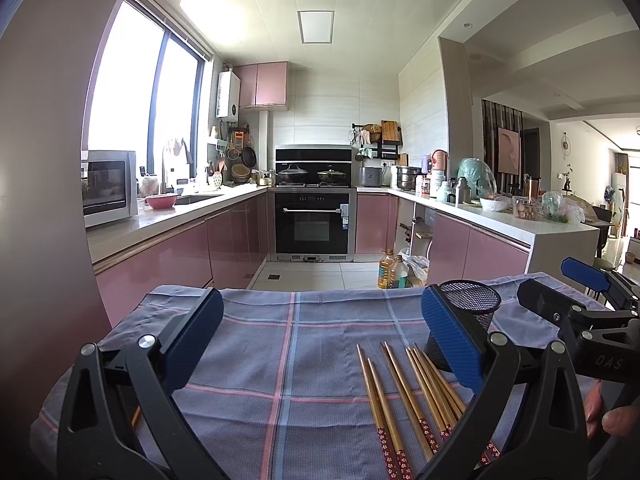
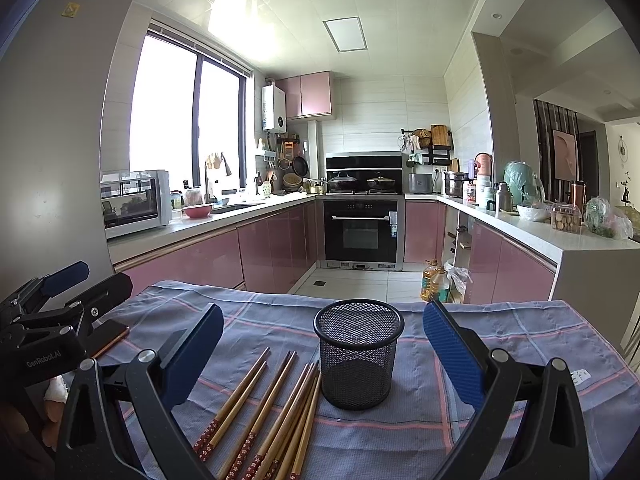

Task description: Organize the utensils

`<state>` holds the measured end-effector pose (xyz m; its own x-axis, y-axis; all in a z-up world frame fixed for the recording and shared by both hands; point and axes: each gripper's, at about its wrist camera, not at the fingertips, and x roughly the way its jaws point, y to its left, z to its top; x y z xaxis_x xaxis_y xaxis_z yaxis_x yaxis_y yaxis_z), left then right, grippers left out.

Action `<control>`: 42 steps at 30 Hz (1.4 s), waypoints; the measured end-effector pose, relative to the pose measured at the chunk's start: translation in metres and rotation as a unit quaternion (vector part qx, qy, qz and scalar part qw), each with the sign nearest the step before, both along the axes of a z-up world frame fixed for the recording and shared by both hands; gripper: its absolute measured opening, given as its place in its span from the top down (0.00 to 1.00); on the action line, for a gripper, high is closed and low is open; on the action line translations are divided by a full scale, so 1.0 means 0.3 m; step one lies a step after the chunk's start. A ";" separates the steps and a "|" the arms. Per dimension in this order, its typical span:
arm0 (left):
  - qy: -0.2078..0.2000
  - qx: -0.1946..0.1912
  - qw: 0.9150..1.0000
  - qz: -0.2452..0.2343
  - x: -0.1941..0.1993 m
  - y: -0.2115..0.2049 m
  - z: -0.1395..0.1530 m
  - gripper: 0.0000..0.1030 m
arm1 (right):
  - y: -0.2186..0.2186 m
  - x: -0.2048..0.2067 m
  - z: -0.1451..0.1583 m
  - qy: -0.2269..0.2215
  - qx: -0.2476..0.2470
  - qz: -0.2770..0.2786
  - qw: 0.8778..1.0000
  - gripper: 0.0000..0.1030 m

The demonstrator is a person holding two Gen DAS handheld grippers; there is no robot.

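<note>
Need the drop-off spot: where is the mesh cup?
In the right wrist view, the mesh cup stands upright on the checked cloth, centred, just right of the chopsticks.

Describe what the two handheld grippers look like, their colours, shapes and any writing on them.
Both are black plastic frames with triangular cut-outs and silver pivot bolts. Each carries two flat rectangular finger pads in textured blue. From the other camera, the left gripper shows white "GenRobot.AI" lettering on its body, and the right gripper shows embossed letters reading roughly "DAS". No cables or sleeves are visible.

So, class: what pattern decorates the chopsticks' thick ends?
Small pale flowers on dark red chopsticks' ends, clearest in the right wrist view.
</note>
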<state>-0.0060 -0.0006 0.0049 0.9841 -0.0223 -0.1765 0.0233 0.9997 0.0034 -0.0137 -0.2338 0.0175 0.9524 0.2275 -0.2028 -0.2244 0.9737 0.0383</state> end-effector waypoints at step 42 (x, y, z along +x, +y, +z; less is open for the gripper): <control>0.123 0.036 0.990 -0.054 0.144 -0.033 -0.111 0.07 | 0.020 0.124 -0.143 0.157 -0.042 0.046 0.986 0.09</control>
